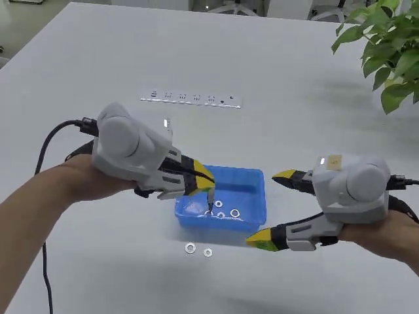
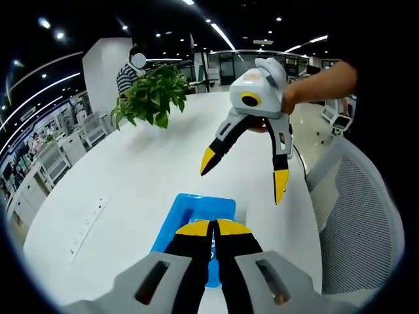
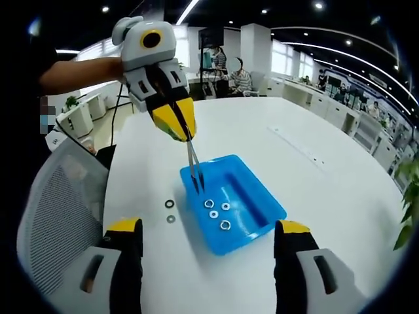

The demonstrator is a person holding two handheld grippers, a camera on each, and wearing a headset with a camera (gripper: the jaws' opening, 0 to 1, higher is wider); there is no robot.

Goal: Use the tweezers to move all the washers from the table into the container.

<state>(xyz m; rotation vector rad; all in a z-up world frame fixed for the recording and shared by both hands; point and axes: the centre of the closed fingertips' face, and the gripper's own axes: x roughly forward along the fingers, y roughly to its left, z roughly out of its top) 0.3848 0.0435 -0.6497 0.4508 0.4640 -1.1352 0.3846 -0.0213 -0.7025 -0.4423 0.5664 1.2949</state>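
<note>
My left gripper [image 1: 203, 180] is shut on thin metal tweezers [image 1: 211, 197], whose tips hang over the near left part of the blue container [image 1: 252, 180]. Several washers [image 1: 234, 212] lie inside it. Two more washers [image 1: 190, 248] rest on the white table just in front of the container. In the right gripper view the tweezers [image 3: 195, 167] point down at the container's near edge, beside the two table washers [image 3: 169, 203]. To the container's right, my right gripper [image 1: 268, 208] is open with nothing between its fingers. The left gripper view shows the tweezers [image 2: 211, 245] pinched between its shut jaws.
A white power strip [image 1: 190, 99] lies flat further back on the table. A green plant [image 1: 389, 46] stands at the far right corner. A grey mesh chair [image 3: 52, 196] sits off the table's near edge. People sit at desks in the background.
</note>
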